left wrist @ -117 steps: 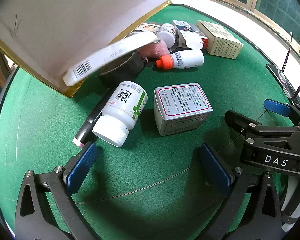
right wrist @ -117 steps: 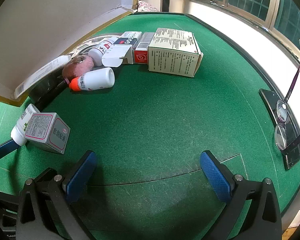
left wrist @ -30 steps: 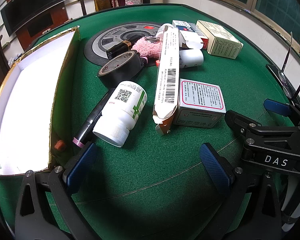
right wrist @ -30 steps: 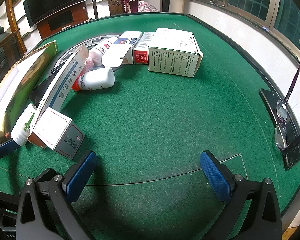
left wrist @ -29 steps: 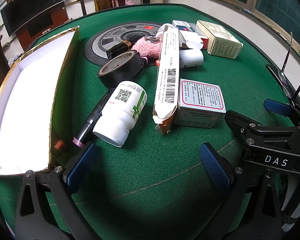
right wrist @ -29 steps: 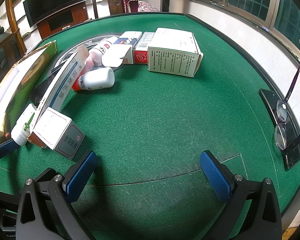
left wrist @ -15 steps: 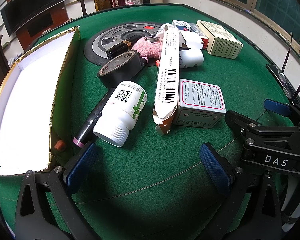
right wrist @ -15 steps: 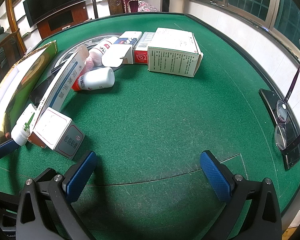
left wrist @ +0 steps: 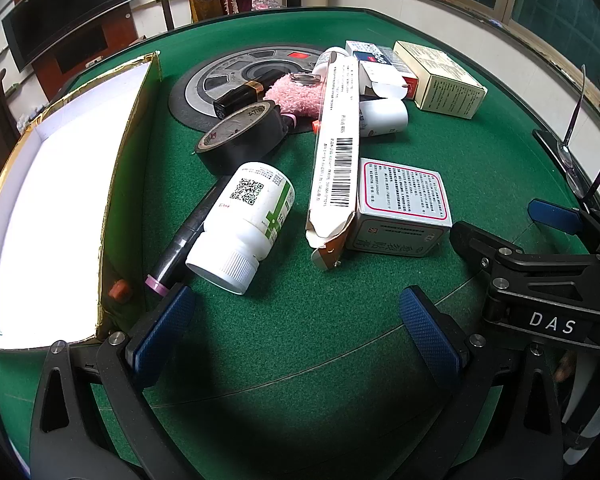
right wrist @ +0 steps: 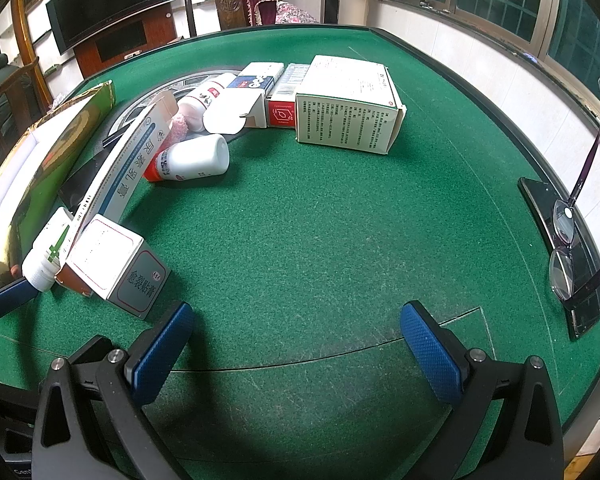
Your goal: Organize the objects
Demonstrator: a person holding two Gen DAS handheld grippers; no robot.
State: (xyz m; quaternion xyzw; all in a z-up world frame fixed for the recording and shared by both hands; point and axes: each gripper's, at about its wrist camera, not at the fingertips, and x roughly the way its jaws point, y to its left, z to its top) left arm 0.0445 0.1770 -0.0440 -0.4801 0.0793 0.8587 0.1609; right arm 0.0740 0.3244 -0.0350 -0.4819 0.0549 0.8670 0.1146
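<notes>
A pile of objects lies on the green felt table [left wrist: 480, 152]. In the left wrist view a white pill bottle [left wrist: 244, 224] lies on its side beside a long white carton [left wrist: 338, 152] that rests on a square red-bordered box [left wrist: 400, 204]. A black tape roll [left wrist: 240, 136], a dark pen [left wrist: 188, 232], a pink fluffy thing [left wrist: 296, 96] and a small white bottle [left wrist: 384, 116] lie behind. An empty gold-edged white box [left wrist: 60, 208] stands at the left. My left gripper [left wrist: 296, 324] is open and empty just before the pill bottle. My right gripper [right wrist: 296, 344] is open and empty over bare felt.
A large cream box [right wrist: 348, 112] and small red and blue cartons [right wrist: 260, 80] lie at the back. Glasses [right wrist: 568, 232] rest on a dark phone [right wrist: 556, 248] at the table's right edge. A grey round disc [left wrist: 240, 80] lies under the back of the pile.
Since 3.9 s ago the white box, which was tilted above the pile, now stands upright at the left, and the long carton lies across the square box. Nothing moved in the last second.
</notes>
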